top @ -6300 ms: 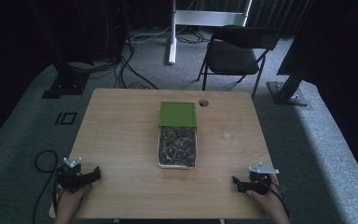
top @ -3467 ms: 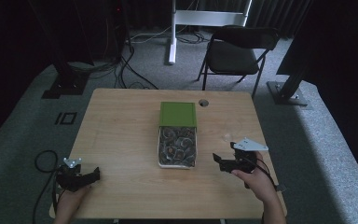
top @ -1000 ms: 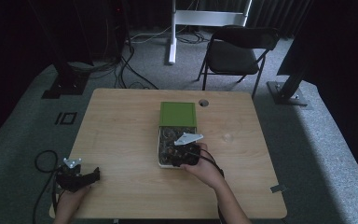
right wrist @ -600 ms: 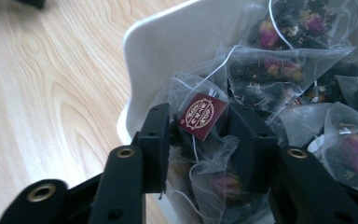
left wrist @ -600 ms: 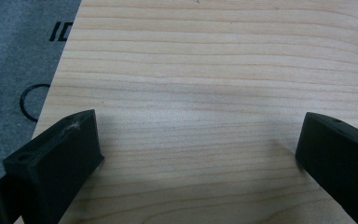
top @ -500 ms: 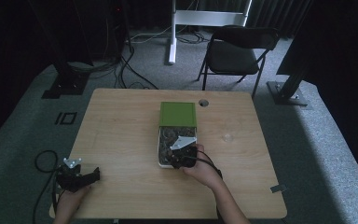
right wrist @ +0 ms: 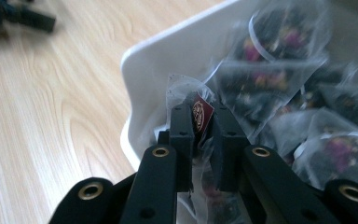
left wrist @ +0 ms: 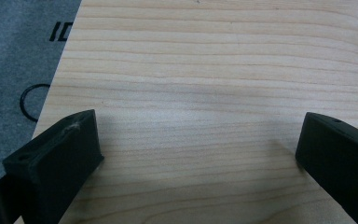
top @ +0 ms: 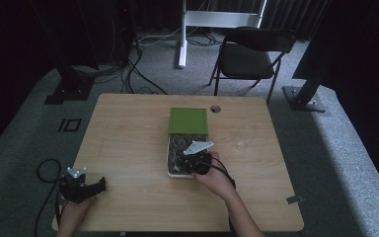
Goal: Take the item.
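Tea sachet pinched in the right tongs, inside the white tray.

Right tongs [right wrist: 200, 126] reach into the near end of the white tray [right wrist: 168, 51] at mid-bench [top: 128, 128]; their jaws have just been closing and now press on a clear mesh tea sachet [right wrist: 186, 93] with a dark red tag [right wrist: 200, 112], which sits among other sachets of dark leaves and pink petals [right wrist: 279, 79]; a green lid [top: 188, 120] lies at the tray's far end; left tongs [left wrist: 196, 154] rest spread wide over bare wood at the bench's near left corner, with nothing between them.
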`<state>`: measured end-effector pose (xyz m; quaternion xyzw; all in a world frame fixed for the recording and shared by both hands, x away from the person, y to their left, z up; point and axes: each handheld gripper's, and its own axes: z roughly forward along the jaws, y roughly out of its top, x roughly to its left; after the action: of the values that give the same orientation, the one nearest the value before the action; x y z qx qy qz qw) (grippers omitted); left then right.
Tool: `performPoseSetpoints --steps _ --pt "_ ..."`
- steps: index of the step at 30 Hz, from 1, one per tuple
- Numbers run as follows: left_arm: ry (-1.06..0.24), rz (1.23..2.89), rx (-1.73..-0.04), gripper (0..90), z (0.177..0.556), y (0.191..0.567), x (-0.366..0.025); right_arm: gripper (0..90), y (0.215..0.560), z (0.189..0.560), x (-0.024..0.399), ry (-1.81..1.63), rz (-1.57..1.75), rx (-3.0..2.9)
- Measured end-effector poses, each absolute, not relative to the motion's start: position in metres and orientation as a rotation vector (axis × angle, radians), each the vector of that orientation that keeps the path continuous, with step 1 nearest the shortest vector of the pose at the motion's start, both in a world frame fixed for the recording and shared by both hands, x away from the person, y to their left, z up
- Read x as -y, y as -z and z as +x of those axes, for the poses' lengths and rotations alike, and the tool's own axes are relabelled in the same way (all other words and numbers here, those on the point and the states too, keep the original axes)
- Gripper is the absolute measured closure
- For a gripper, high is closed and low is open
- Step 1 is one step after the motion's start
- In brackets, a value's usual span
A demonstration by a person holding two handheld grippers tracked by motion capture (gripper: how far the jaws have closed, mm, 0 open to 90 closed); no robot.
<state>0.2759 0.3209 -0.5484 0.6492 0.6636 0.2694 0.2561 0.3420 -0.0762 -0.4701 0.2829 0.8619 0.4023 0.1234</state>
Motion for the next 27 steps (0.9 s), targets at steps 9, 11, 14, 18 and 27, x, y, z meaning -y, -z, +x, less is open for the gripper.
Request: performPoseSetpoints --steps 9,11,14,18,27 --pt "-0.731 1.760 -1.801 0.3 0.276 0.548 -0.321 81.6 0.458 0.342 0.082 -1.258 0.855 -2.477" --pt "-0.732 1.763 -1.800 0.3 0.276 0.548 -0.321 81.6 0.453 0.343 0.085 -1.266 0.855 -2.462" --pt "-0.731 1.760 -1.801 0.3 0.276 0.548 -0.321 81.5 0.446 0.345 0.089 -1.297 0.865 -2.441" --pt "-0.731 1.761 -1.801 0.3 0.276 0.548 -0.321 81.5 0.438 0.346 0.094 -1.340 0.873 -2.417" --pt "-0.731 1.761 -1.801 0.3 0.276 0.548 -0.321 81.6 0.426 0.350 0.106 -1.366 0.917 -2.348"
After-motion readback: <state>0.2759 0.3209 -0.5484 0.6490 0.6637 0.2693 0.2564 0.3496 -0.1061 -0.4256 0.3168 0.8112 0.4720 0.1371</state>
